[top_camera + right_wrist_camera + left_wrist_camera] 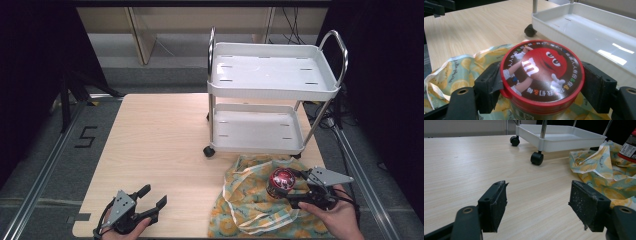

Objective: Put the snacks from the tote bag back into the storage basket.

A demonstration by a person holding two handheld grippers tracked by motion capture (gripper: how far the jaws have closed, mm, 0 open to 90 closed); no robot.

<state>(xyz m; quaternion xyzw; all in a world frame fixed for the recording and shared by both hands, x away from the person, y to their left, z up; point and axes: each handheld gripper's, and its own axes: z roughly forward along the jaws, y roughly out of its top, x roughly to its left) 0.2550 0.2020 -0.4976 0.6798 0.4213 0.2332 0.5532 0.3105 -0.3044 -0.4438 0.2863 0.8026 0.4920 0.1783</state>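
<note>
Red-lidded candy tub (541, 75), printed with a cartoon figure and lettering, stands upright on a yellow-and-green patterned cloth bag (260, 202) at the near right of the surface (160, 145). Right tongs (295, 189) are clamped on the tub just below its lid, 1 pad pressed to each side. Left tongs (152, 197) rest low at the near left edge with jaws spread apart and nothing between them, well apart from the bag. White 2-tier cart (272, 87) stands at the far right of the surface on black castors, both trays bare. Bag lies just in front of the cart's lower tray.
</note>
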